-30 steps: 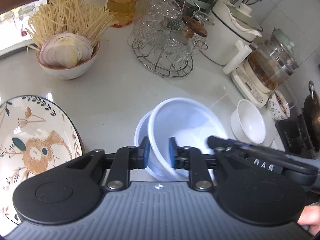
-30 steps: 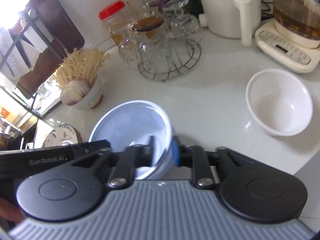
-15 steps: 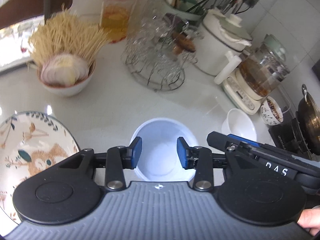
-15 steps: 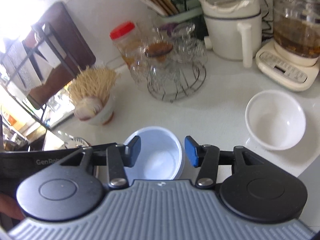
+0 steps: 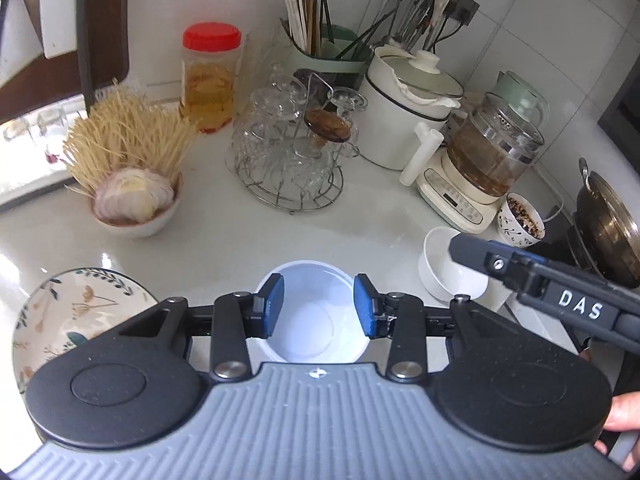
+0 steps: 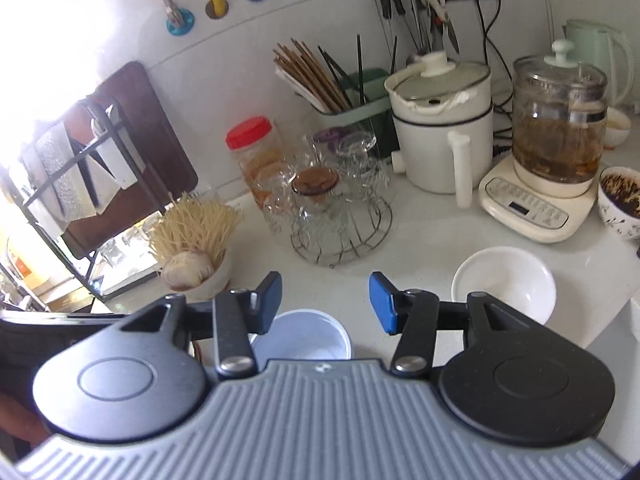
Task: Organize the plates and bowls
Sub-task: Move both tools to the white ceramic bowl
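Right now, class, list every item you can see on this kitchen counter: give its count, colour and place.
plastic bowl: one, pale blue-white, front centre, empty
small bowl: one, white, right of the plastic bowl
patterned plate: one, cream with leaves, front left
noodle bowl: one, white, yellow noodles and sliced onion, left
glass rack: one wire stand, clear glasses, centre
jar: one, red lid, back left
chopstick holder: one, green, back
pot: one, white, back right
glass kettle: one, brown liquid, right
spice bowl: one, patterned, far right
wok: one, dark, right edge
left hand-held gripper: open
right hand-held gripper: open
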A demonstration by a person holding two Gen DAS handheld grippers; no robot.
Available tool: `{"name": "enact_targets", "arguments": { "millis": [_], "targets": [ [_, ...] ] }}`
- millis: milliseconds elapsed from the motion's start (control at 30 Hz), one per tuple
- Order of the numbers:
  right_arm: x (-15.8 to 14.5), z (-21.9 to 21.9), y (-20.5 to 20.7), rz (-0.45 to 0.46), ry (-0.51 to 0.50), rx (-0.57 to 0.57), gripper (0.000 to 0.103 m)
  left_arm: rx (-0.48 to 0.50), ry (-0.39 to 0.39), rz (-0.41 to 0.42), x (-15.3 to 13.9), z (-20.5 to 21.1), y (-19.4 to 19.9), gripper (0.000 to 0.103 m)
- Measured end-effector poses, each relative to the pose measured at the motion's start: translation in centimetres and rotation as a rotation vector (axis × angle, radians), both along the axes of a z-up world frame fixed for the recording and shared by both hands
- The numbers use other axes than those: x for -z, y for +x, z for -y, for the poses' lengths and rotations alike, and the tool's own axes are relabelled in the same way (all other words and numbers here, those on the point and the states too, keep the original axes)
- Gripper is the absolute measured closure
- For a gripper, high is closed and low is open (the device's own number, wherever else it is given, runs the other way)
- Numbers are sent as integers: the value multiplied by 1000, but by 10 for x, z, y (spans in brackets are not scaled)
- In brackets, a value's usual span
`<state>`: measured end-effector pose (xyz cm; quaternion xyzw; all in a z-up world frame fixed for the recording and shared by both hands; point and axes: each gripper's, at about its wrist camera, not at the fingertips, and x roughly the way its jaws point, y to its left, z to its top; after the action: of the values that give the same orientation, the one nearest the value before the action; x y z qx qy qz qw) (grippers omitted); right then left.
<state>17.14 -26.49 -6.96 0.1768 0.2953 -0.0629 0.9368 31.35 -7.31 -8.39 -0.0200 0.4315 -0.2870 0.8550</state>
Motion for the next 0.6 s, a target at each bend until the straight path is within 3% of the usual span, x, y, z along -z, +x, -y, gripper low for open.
{"name": "enact_targets", "arguments": {
  "millis": [300,600],
  "targets": [
    [-8,-11,-10,19,2,73,52,39,-36,3,-7,-16,2,59],
    [-3,-27,-11,-29,-10,174,52,121,-26,19,-8,-34,11,59]
  ]
}}
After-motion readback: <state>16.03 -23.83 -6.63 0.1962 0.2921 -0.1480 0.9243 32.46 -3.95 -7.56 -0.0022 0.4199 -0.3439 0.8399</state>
